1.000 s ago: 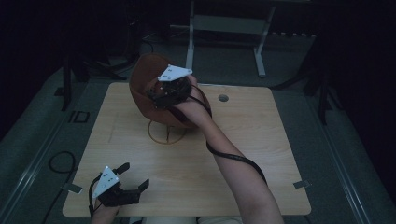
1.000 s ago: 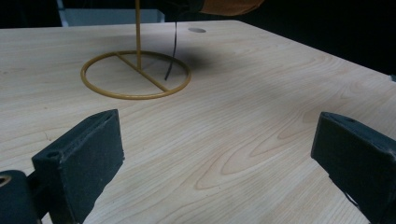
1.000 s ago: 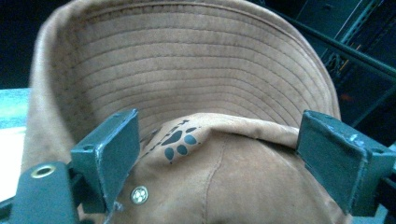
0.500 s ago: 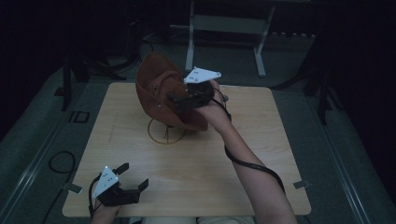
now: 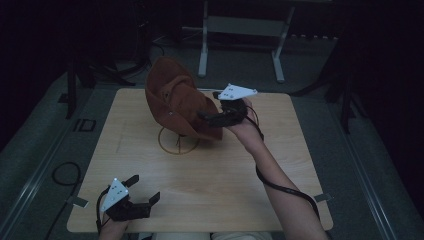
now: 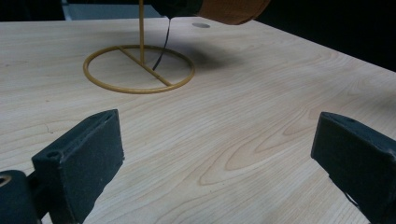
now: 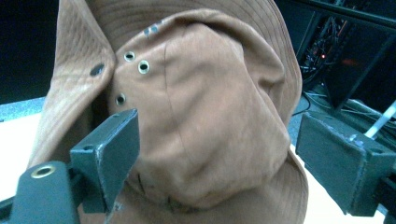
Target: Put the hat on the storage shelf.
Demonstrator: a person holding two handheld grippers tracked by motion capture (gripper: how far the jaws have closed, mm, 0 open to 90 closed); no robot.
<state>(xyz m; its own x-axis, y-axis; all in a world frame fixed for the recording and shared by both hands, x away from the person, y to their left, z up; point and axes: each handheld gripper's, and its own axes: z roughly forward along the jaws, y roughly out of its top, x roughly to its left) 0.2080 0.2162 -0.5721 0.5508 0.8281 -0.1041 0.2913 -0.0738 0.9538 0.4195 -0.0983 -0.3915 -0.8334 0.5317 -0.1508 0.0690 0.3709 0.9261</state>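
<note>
Jaws of the left gripper stand spread and empty, low at the near left corner of the wooden counter. Toward the counter's middle, a brown hat hangs tilted on a gold wire stand. Right gripper sits at the hat's right side, jaws released wide, crown between them.

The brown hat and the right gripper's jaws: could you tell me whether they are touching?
Cannot tell: in the right gripper view the open right gripper frames the brown hat, with no plain contact or gap.
</note>
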